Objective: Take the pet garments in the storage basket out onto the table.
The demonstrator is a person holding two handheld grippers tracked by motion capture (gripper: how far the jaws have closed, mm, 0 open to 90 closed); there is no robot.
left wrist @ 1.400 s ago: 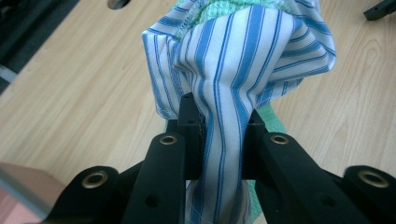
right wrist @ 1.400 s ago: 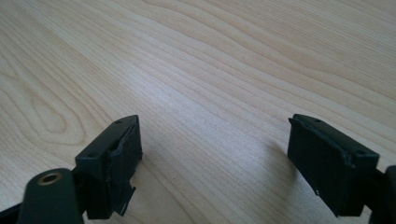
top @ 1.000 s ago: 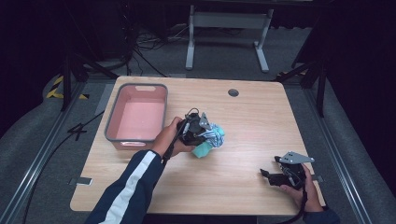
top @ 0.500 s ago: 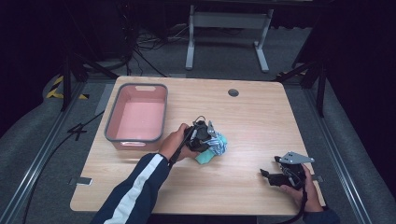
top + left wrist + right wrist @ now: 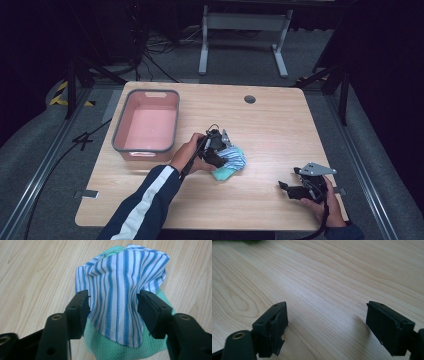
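Observation:
A blue-and-white striped cloth [image 5: 120,287] lies bunched on top of a green waffle-weave cloth [image 5: 110,350] on the wooden table [image 5: 270,135]. My left gripper [image 5: 112,307] has its jaws pressed against both sides of the striped cloth, which bulges up in folds between them. In the high view the left gripper [image 5: 220,152] sits at the table's middle over the striped cloth [image 5: 234,156] and the green cloth [image 5: 222,174]. My right gripper [image 5: 284,187] rests low near the front right of the table, and its jaws [image 5: 327,322] stand open over bare wood.
A pink basket with a grey rim [image 5: 118,135] stands at the table's left. A round cable hole [image 5: 249,99] is at the back. A metal stand [image 5: 240,22] and cables lie on the floor beyond the table.
My left gripper and the cloth pile have shifted a little to the right and toward the front edge. The right gripper has stayed in place.

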